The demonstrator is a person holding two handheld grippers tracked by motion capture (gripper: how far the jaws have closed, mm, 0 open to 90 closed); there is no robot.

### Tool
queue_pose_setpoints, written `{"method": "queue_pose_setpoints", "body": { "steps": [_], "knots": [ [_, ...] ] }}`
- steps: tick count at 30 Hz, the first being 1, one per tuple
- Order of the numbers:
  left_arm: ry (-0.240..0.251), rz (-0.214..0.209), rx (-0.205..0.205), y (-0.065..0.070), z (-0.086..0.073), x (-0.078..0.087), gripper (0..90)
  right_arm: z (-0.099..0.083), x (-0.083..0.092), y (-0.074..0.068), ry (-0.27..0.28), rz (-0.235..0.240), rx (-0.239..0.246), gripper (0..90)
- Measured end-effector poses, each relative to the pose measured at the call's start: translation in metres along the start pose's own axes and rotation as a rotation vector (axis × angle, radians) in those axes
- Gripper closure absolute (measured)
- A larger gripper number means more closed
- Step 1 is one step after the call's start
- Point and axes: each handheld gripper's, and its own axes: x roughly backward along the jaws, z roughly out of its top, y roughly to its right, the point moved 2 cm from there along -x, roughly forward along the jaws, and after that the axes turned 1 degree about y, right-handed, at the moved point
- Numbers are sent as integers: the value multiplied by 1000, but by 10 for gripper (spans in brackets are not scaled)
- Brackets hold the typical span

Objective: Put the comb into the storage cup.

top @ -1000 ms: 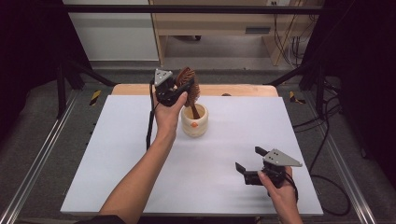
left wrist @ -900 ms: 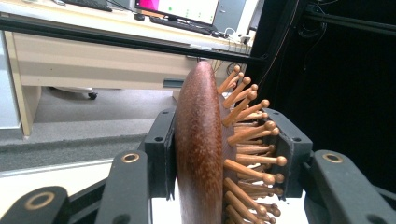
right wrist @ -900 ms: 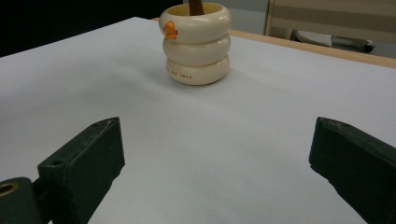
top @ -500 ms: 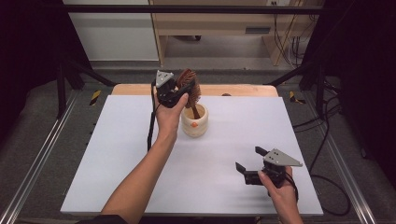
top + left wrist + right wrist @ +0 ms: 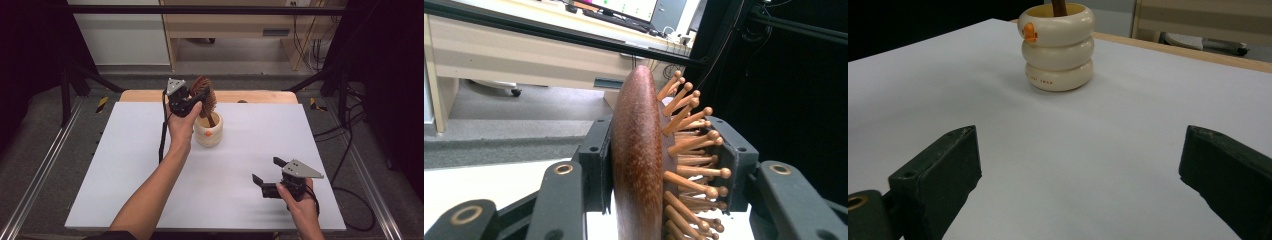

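Since nothing has shifted over the last second, logged as a hold rather than a move: compared both earlier high views with the present one and found left tongs [image 5: 199, 98], right tongs [image 5: 266, 170], hairbrush [image 5: 204, 92] and cup [image 5: 208, 134] all in the same places. Confirmed left tongs about half closed and clamped across the brush head, one pad flat on the smooth brown back, the other pressed in among the wooden pins [image 5: 689, 145]; seen clearly in the left gripper view. Noted brush held upright, head raised above the cup rim toward 11 o'clock of it, with handle [image 5: 211, 119] running down into the cup mouth; cannot tell whether the handle end rests on the bottom. Placed the cream ringed cup, orange mark [image 5: 1029, 32] on its upper ring, standing on the white worktop [image 5: 125, 175] a little toward 12 o'clock from the middle. Found right tongs wide open and holding nothing, parked low over the worktop at about 4 o'clock, well apart from the cup and pointed at it. Judged from this: brush still gripped while partly housed in the cup, so neither stowed nor fully drawn out. Expect a straight vertical move or a release to settle it; would watch for the light cup tipping if the handle drags sideways on the rim, with no steadying grip from the right side.
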Motion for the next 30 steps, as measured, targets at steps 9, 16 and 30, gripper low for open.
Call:
{"method": "queue_pose_setpoints", "body": {
  "steps": [9, 16, 30],
  "knots": [
    [0, -3, 14, 0, -3, 0, 508, 0, 0, 0, 0, 0, 0, 37],
    [-6, -6, 21, 0, -7, -1, 507, 0, -1, 0, -2, 1, -1, 37],
    [-17, -6, 23, -1, -13, -2, 506, -1, -1, -1, -5, 5, 1, 37]
  ]
}}
